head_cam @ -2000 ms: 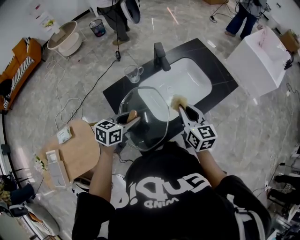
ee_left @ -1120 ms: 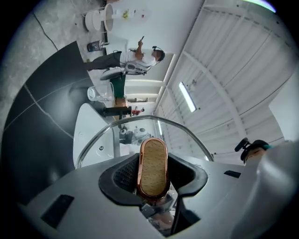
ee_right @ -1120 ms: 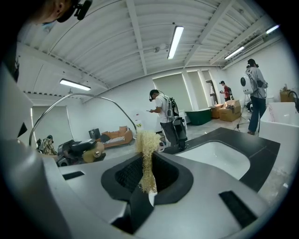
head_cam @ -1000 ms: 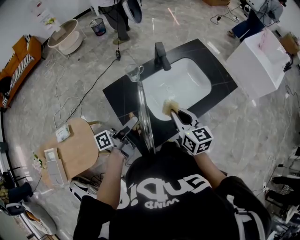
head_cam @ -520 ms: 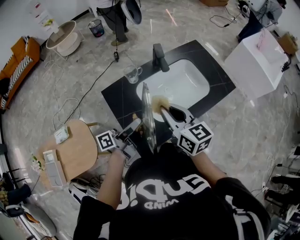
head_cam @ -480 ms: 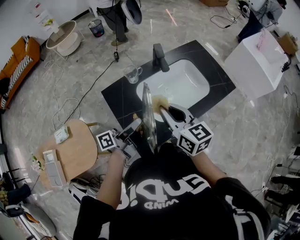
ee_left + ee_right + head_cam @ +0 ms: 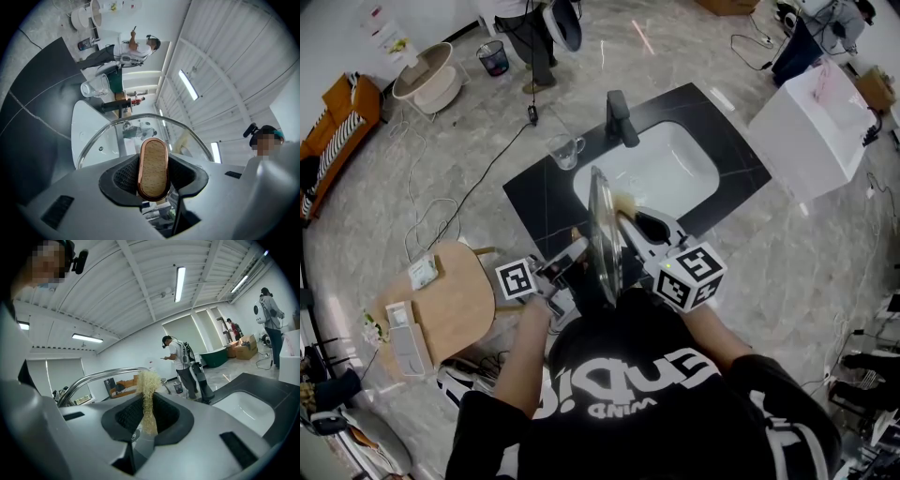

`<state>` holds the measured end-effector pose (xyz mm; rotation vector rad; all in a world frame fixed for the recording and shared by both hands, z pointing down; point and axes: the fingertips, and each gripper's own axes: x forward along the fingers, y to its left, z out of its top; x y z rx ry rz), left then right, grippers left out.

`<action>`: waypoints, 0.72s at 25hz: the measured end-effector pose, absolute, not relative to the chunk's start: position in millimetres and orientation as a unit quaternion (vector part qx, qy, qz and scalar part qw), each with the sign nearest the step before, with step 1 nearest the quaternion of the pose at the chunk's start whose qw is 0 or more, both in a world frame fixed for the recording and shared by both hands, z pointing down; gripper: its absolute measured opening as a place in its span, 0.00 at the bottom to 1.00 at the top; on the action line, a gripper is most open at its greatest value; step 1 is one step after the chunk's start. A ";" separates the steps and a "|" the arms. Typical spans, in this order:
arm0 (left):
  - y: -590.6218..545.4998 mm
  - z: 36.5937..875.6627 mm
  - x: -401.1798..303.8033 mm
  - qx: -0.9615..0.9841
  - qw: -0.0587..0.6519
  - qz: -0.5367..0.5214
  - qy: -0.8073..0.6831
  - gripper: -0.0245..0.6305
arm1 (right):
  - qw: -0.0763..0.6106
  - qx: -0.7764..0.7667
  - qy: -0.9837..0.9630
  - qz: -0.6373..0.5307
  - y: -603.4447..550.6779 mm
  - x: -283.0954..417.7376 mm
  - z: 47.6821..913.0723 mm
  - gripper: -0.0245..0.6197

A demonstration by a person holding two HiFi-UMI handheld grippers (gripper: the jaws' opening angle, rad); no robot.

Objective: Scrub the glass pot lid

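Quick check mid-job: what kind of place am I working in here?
Probably a demo or recording studio, not a home kitchen: a freestanding sink counter on open marble floor, loose cables, another person wearing gear.

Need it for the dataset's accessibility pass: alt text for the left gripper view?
Left gripper closed on the wooden, copper-rimmed handle of the glass pot lid, which curves away behind the jaws. Beyond the lid: a white sink in a black counter, with a glass mug standing beside it.
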<state>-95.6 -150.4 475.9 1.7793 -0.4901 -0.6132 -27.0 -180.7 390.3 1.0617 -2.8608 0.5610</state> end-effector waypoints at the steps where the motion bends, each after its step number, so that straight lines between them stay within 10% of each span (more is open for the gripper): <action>1: -150.8 475.8 -95.1 0.756 0.565 -0.260 -0.207 0.31 | 0.019 0.343 -0.922 0.181 -181.6 -26.9 390.3 0.10; 18: -151.4 462.5 -88.0 0.764 0.562 -0.268 -0.171 0.31 | 0.039 0.346 -0.923 0.166 -206.0 -35.7 404.8 0.11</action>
